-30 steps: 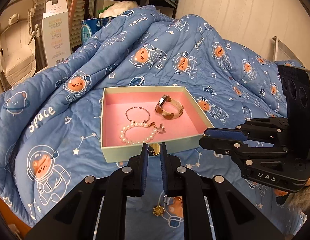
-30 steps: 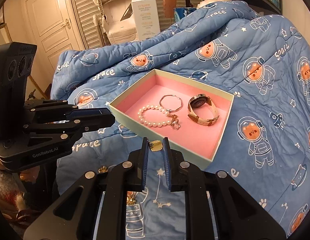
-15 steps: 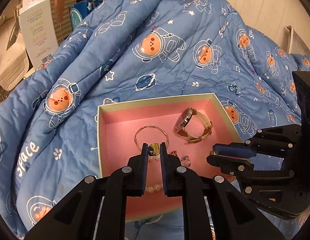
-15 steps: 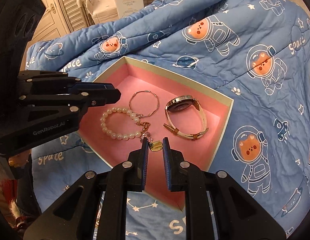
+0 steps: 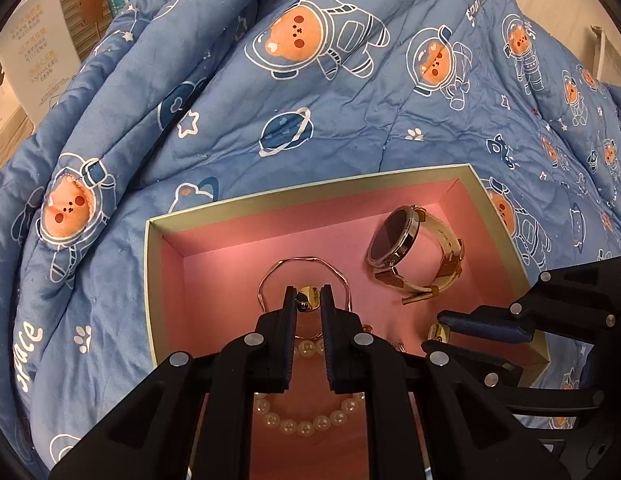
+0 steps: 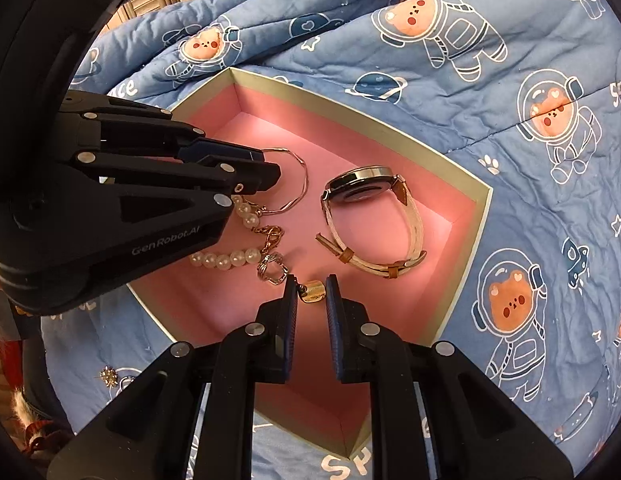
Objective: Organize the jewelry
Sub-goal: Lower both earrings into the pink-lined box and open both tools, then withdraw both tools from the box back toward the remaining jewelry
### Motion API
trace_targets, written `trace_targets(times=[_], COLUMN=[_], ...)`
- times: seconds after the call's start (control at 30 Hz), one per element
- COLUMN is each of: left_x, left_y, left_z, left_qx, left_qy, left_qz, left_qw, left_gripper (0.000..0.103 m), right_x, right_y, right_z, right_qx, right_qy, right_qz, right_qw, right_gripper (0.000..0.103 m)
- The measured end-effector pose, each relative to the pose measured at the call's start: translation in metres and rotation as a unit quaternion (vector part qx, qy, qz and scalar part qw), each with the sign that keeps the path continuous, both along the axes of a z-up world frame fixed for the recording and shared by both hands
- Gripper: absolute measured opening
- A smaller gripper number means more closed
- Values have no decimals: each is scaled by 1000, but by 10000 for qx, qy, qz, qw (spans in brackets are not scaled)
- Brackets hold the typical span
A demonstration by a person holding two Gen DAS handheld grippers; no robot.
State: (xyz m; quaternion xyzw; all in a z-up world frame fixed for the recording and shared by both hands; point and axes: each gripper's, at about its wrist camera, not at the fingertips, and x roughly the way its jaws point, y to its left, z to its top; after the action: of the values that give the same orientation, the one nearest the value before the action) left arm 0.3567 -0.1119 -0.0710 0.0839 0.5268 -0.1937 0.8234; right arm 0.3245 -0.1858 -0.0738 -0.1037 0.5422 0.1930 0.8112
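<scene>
Though the left gripper [image 5: 308, 303] hides much of the pearl bracelet [image 5: 306, 424] and bangle [image 5: 306, 264], each gripper's jaws pinch a small gold earring [image 5: 308, 299] above the pink box [image 5: 310, 196]. Right gripper [image 6: 311, 293] holds the other earring [image 6: 313, 292]. Far right, the watch [image 6: 370, 216] lies on its side, strap running near-right.

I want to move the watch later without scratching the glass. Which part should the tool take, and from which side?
Grip the cream strap, not the dial. The watch lies on its side in the pink box, its strap standing as an open loop. Probably best to come from above, one finger inside the loop and one outside, at the part near the box's right wall, away from the pearl bracelet.
</scene>
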Motion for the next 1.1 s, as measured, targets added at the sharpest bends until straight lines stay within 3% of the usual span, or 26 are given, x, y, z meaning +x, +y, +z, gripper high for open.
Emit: trace_targets(times=[0.53,0.67,0.73,0.8,0.93,1.03,1.1], left_x=[-2,-5,-7,-11,-22,-36,-49], left_y=[1,6,11,16,34,51,64], left_z=[0,14,22,32,51,63,69], left_qx=[-76,-225,-322,-423,-591,-740,-852], left_qy=[-18,-176,-257,-379,-628,-844,-1006], left_qz=[-65,-44,-10,32,203,404,555], left_qw=[9999,9996,9991,9984,9961,9929,9897], left_gripper=[15,29,34,42,50,71,82], right_x=[0,-1,-3,-7,-15,-25,-33], right_y=[8,6,5,5,3,-3,-7], right_z=[-10,-12,-11,-7,1,10,19], right_qx=[-103,-75,-34,-13,66,262,379], right_qy=[-44,-46,-48,-148,-276,-379,-535], right_qz=[85,101,121,125,123,30,-82], right_qw=[9999,9999,9999,9998,9995,9989,9978], right_gripper=[15,17,28,47,47,48,55])
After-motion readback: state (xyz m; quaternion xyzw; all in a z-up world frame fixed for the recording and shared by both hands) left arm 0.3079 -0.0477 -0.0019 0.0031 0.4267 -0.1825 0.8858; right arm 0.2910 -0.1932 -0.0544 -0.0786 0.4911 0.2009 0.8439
